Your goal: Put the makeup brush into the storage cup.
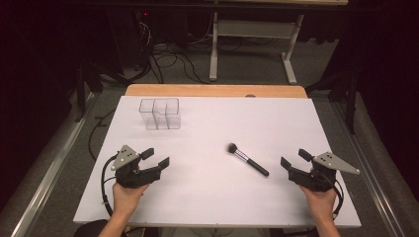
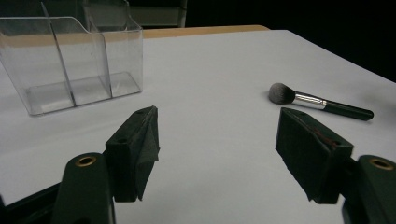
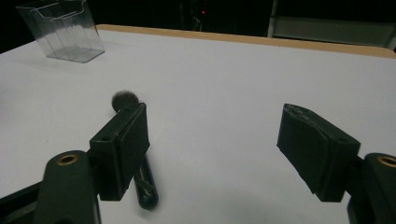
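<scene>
White table [image 1: 207, 197], brush [image 1: 248, 159] diagonal, bristles far-left; left claw [image 1: 156, 157], right claw [image 1: 293, 159] wide.

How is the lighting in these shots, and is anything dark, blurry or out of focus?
High view: the white table is evenly lit, the room behind nearly black, and the picture is soft. Left gripper view: the near jaws are dim, the brush fairly sharp, the clear box faintly glinting. Right gripper view: dimmer overall, the brush's handle end dark and blurred beside the left jaw.
</scene>
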`<state>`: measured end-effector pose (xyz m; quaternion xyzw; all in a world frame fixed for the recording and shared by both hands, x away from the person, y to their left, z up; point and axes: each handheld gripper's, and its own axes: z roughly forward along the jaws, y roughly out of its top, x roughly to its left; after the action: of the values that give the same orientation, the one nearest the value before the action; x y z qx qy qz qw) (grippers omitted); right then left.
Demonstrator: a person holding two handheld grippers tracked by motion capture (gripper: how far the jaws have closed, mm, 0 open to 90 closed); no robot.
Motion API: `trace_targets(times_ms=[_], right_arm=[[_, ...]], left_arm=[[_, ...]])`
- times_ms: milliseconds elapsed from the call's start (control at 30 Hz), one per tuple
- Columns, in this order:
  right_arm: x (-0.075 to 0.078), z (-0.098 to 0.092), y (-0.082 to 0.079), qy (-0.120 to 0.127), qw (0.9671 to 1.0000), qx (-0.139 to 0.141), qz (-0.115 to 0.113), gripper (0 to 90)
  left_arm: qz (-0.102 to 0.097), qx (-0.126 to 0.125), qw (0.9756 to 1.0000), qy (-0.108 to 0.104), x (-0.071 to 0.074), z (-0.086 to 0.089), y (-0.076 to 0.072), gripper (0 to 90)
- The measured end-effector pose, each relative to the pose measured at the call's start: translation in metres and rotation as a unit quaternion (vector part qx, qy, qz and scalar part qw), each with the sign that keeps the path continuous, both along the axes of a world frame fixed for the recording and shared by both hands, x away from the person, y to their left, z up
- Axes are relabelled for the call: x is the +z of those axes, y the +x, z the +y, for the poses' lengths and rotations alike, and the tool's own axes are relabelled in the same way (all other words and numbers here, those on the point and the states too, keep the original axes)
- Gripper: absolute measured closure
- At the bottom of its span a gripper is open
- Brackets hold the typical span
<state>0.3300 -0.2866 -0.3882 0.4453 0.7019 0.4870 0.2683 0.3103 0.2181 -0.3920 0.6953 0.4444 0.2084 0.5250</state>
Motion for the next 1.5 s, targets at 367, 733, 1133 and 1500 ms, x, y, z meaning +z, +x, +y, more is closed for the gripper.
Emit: trace_targets(times_ms=[367,733,1133,1500], right_arm=[[0.001,0.005,0.003,0.001,0.9999,0.014,0.002,25.6],[0.007,0.014,0.006,0.009,0.9993,0.036,-0.001,25.1],[0.012,0.02,0.012,0.011,0.9986,0.052,-0.005,24.6],[0.016,0.035,0.02,0.017,0.9976,0.066,-0.008,24.6]], left_arm=[[0.002,-0.002,1.0,0.005,0.0,-0.001,0.001,30.5],[-0.001,0.002,1.0,0.005,0.0,0.0,0.001,30.5],[-0.003,-0.001,0.9999,0.01,-0.001,-0.003,0.0,30.7],[-0.002,-0.008,0.9999,0.008,-0.001,-0.004,0.0,30.8]])
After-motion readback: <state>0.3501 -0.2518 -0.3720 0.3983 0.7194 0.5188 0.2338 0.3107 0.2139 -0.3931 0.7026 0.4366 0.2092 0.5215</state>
